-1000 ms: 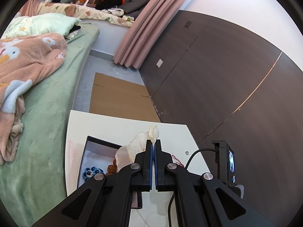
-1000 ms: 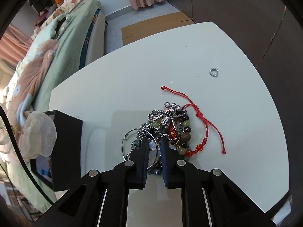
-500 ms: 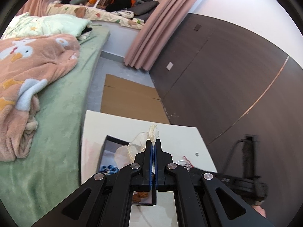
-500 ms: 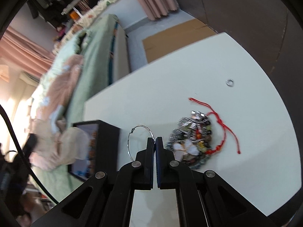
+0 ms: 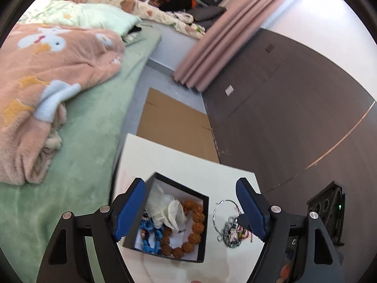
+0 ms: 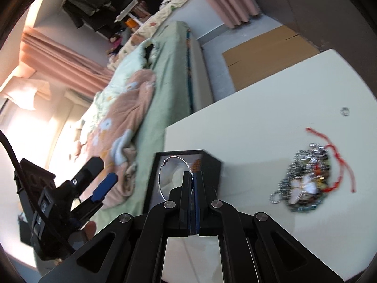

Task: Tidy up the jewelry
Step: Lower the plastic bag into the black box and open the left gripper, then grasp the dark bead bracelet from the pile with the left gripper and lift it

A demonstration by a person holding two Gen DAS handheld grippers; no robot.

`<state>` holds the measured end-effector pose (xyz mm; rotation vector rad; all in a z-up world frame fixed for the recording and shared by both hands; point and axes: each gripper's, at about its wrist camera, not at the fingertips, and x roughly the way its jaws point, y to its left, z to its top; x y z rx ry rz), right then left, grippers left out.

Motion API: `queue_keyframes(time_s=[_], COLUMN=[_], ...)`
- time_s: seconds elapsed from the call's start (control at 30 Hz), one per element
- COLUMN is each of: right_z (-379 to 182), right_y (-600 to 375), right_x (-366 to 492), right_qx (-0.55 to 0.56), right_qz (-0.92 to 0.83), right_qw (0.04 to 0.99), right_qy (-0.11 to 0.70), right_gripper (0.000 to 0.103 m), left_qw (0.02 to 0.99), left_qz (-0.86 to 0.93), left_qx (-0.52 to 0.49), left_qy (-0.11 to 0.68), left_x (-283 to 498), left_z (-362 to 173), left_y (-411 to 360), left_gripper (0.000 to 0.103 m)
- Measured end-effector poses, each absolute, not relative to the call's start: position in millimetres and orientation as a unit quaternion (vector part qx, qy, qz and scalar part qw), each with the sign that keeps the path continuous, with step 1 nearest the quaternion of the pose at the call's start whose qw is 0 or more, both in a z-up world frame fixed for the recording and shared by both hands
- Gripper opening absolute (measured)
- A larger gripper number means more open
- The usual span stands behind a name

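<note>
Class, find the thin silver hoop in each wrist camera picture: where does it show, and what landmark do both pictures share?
Left wrist view: the silver hoop is lower right of centre, just right of the black box.
Right wrist view: the hoop is low centre, pinched in the shut right tongs, in front of the box.
Shared landmark: the black box.

left tool: I see its jaws have just been opening and now stand wide, nothing between the pads.
white pouch: no longer pinched by my left tool; it lies in the black box on the brown beads.
right tool: a second ago its jaws were apart over the jewelry pile; now they are clamped on the silver hoop.
silver hoop: lifted off the desk, now hanging in front of the black box.
</note>
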<state>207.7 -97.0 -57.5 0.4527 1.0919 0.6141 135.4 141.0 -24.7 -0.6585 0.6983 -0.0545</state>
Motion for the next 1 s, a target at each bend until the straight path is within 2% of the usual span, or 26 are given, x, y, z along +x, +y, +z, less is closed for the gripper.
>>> queue_keyframes(time_s=[0.23, 0.27, 0.3, 0.37, 0.53, 0.6, 0.67, 1.0], right_z=[-58, -59, -61, -61, -51, -46, -42, -35], right_y=[-67, -63, -62, -69, -100, -120, -142, -216], right_x=[209, 212, 213, 212, 213, 212, 212, 211], right_qx=[0.252, 0.249, 0.244, 0.231, 0.221, 0.218, 0.221, 0.232], right_qz=[0.346, 0.347, 0.343, 0.315, 0.288, 0.266, 0.243, 0.183], right_qw=[0.762, 0.758, 0.757, 0.777, 0.795, 0.807, 0.817, 0.83], right_qy=[0.486, 0.494, 0.5, 0.494, 0.486, 0.479, 0.474, 0.473], right_gripper=[0.005, 0.016, 0.035, 0.052, 0.054, 0.065, 0.072, 0.073], left_qw=[0.88, 0.882, 0.883, 0.886, 0.884, 0.883, 0.881, 0.89], left_qz=[-0.008, -0.007, -0.006, -0.011, -0.017, -0.023, -0.033, -0.078], left_qx=[-0.338, -0.337, -0.335, -0.329, -0.332, -0.334, -0.337, -0.279], left_qy=[0.333, 0.331, 0.329, 0.327, 0.329, 0.33, 0.332, 0.351], left_x=[133, 133, 133, 134, 138, 141, 144, 158], left_z=[-27, -27, -27, -25, -24, -24, -24, -23], left_y=[149, 149, 147, 143, 132, 127, 118, 51], left_gripper=[0.08, 0.08, 0.08, 0.08, 0.08, 0.08, 0.08, 0.077])
